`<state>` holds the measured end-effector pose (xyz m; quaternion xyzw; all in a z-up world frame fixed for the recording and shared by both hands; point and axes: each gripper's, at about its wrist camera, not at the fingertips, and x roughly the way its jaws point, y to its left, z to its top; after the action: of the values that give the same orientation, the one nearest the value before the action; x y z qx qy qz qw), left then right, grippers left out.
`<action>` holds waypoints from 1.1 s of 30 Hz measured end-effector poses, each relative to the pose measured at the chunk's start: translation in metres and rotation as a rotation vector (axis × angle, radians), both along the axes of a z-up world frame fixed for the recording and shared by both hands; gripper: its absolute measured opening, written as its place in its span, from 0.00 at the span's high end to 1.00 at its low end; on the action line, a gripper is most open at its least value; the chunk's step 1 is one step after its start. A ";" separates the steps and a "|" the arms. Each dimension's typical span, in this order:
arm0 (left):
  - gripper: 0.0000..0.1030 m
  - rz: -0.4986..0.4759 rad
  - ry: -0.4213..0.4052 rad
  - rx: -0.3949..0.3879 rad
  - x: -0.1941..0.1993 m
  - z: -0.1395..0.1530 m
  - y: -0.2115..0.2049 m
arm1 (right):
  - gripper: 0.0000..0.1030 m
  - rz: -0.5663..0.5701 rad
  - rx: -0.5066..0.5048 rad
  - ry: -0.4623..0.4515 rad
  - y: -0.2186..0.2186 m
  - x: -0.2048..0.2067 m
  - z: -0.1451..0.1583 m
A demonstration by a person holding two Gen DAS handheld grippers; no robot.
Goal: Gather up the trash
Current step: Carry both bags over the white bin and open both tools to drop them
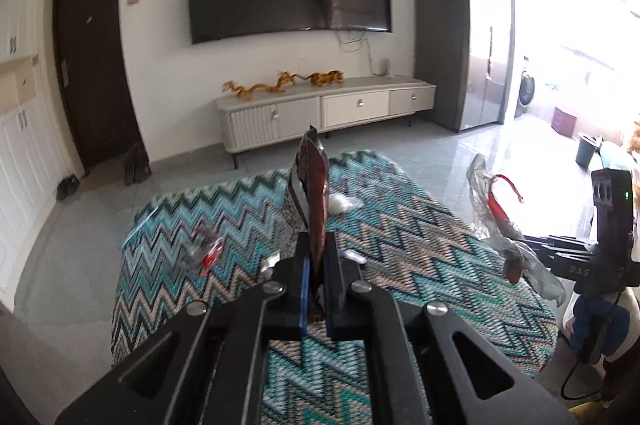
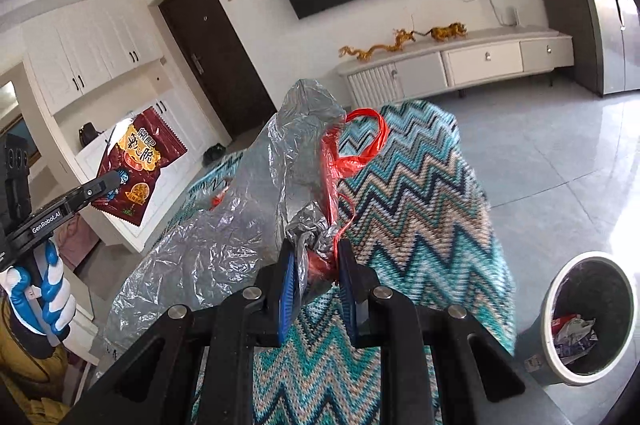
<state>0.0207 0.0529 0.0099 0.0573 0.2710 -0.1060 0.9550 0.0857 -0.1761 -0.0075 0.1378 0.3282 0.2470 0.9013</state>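
Observation:
My left gripper (image 1: 317, 241) is shut on a dark red snack packet (image 1: 311, 181), which stands upright between the pads above the zigzag-patterned table (image 1: 400, 245). The right wrist view shows the same packet (image 2: 136, 161) hanging from the left gripper (image 2: 116, 179) at the left edge. My right gripper (image 2: 317, 245) is shut on a bunched grey plastic bag (image 2: 256, 193) and a red plastic bag (image 2: 360, 145), lifted off the table (image 2: 420, 185). In the left wrist view these bags (image 1: 490, 209) dangle from the right gripper (image 1: 532, 249) on the right.
A clear wrapper with red print (image 1: 208, 251) and a small white scrap (image 1: 342, 203) lie on the table. A round bin (image 2: 592, 256) holding paper trash stands on the floor at lower right. A gloved hand (image 2: 44, 289) holds the left gripper. A TV cabinet (image 1: 328, 105) lines the far wall.

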 end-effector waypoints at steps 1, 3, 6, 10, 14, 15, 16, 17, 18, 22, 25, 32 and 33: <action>0.95 -0.016 -0.006 0.009 -0.001 0.002 -0.009 | 0.81 -0.007 0.000 -0.005 -0.005 -0.003 0.002; 0.95 -0.046 -0.016 0.028 -0.003 0.005 -0.027 | 0.81 -0.022 0.002 -0.013 -0.015 -0.006 0.003; 0.95 -0.107 -0.025 0.063 -0.002 0.007 -0.060 | 0.81 -0.058 0.012 -0.017 -0.035 -0.010 0.003; 0.95 -0.185 -0.025 0.111 0.002 0.002 -0.106 | 0.81 -0.109 0.027 -0.015 -0.064 -0.016 0.001; 0.95 -0.263 -0.019 0.150 0.005 -0.004 -0.149 | 0.81 -0.164 0.026 -0.004 -0.091 -0.020 -0.006; 0.95 -0.281 -0.018 0.158 0.007 -0.005 -0.159 | 0.81 -0.182 0.032 0.000 -0.100 -0.021 -0.009; 0.95 -0.299 -0.018 0.167 0.007 -0.006 -0.170 | 0.81 -0.197 0.036 0.003 -0.108 -0.023 -0.010; 0.95 -0.318 -0.017 0.176 0.008 -0.007 -0.181 | 0.81 -0.213 0.040 0.006 -0.115 -0.024 -0.012; 0.95 -0.334 -0.016 0.184 0.009 -0.010 -0.190 | 0.81 -0.231 0.043 0.009 -0.123 -0.024 -0.014; 0.95 -0.390 -0.006 0.215 0.011 -0.019 -0.225 | 0.81 -0.291 0.053 0.022 -0.150 -0.028 -0.023; 0.95 -0.429 0.009 0.234 0.016 -0.027 -0.249 | 0.81 -0.333 0.062 0.035 -0.171 -0.029 -0.031; 0.95 -0.502 0.059 0.271 0.029 -0.050 -0.296 | 0.81 -0.411 0.075 0.077 -0.208 -0.031 -0.054; 0.95 -0.515 0.070 0.276 0.031 -0.055 -0.304 | 0.81 -0.421 0.077 0.084 -0.213 -0.032 -0.058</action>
<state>0.0520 -0.2515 -0.0446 0.2499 0.2922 -0.3089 0.8699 0.0540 -0.3888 -0.0652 0.2479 0.3199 0.0599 0.9125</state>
